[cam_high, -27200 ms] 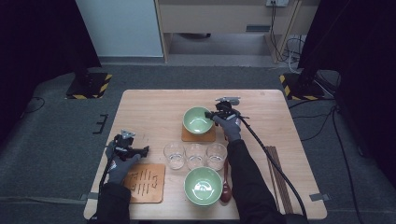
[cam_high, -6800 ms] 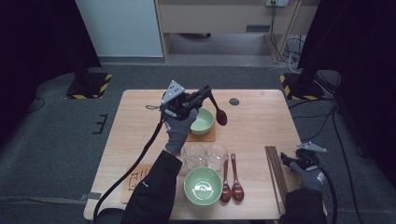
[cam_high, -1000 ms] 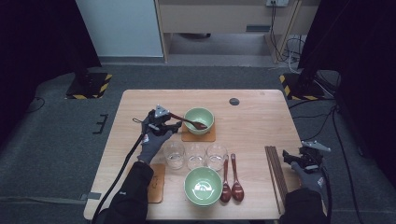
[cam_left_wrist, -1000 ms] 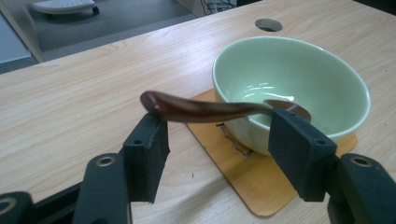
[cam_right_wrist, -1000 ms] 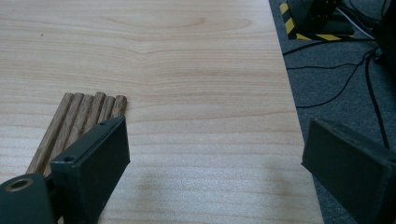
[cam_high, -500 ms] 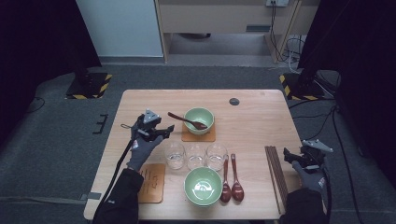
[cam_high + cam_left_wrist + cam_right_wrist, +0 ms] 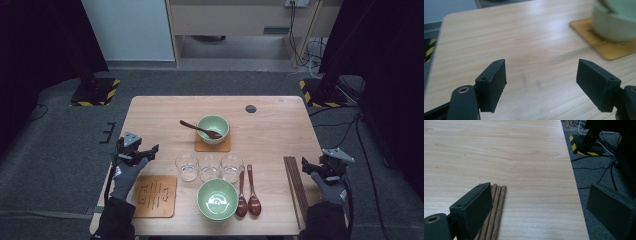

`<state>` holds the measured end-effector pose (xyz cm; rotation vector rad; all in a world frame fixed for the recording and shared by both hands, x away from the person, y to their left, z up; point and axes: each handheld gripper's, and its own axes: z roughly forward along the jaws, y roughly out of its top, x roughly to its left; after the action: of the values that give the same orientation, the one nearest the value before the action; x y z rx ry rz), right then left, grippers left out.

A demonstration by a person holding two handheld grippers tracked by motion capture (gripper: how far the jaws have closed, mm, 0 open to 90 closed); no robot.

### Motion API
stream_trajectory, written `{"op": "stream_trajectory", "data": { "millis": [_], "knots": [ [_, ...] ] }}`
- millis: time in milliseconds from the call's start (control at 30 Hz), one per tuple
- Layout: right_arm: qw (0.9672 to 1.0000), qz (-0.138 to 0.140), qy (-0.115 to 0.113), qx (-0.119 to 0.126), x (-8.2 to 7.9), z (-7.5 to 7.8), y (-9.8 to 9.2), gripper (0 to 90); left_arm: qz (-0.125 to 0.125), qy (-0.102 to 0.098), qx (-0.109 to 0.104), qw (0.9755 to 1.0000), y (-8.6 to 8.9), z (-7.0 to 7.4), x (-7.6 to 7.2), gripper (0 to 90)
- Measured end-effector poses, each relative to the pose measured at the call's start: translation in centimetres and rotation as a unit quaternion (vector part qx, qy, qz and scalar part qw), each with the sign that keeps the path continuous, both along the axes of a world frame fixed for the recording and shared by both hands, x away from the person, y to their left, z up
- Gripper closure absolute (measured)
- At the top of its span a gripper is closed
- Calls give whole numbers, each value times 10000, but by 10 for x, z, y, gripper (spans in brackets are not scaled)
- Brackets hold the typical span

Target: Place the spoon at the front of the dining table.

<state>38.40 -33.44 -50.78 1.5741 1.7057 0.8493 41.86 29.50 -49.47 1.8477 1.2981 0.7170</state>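
Observation:
My left gripper [image 7: 150, 152] hovers at the table's left edge, left of the glasses, pointing right. Its jaws have just been opening and stand open over bare wood, as the left gripper view [image 7: 541, 85] shows. The far green bowl [image 7: 213, 127] sits on a wooden coaster [image 7: 212, 146] with a dark wooden spoon [image 7: 199, 128] resting in it, handle out to the left. The same bowl [image 7: 614, 25] and coaster [image 7: 604, 47] are at the upper right of the left gripper view. My right gripper [image 7: 307, 166] is open at the right edge beside the chopsticks [image 7: 295, 187], with nothing between its jaws [image 7: 539, 207].
Three clear glasses [image 7: 210, 166] stand in a row mid-table. A second green bowl [image 7: 217, 199] sits in front, with two dark spoons [image 7: 247, 192] to its right. A patterned coaster [image 7: 155, 195] lies front left. The table's right edge [image 7: 574, 185] drops to grey floor and cables.
My left gripper has drawn back from the far bowl to the left and toward the person, with the spoon left lying in the bowl. The right gripper has hardly moved.

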Motion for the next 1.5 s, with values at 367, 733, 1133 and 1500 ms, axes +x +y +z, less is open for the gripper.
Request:
{"op": "stream_trajectory", "data": {
  "millis": [367,733,1133,1500],
  "knots": [
    [9999,92,-55,-56,-3,8,9,66,557,423,147,9974,33,-32,-6,217],
    [9994,286,-205,-75,-10,25,17,64,517,595,362,9962,31,-43,-4,198],
    [9984,448,-330,23,-19,44,27,63,686,723,223,9948,32,-44,-2,145],
    [9975,624,-329,34,-24,51,38,64,747,820,247,9935,31,-45,-1,55]
  ]
}}
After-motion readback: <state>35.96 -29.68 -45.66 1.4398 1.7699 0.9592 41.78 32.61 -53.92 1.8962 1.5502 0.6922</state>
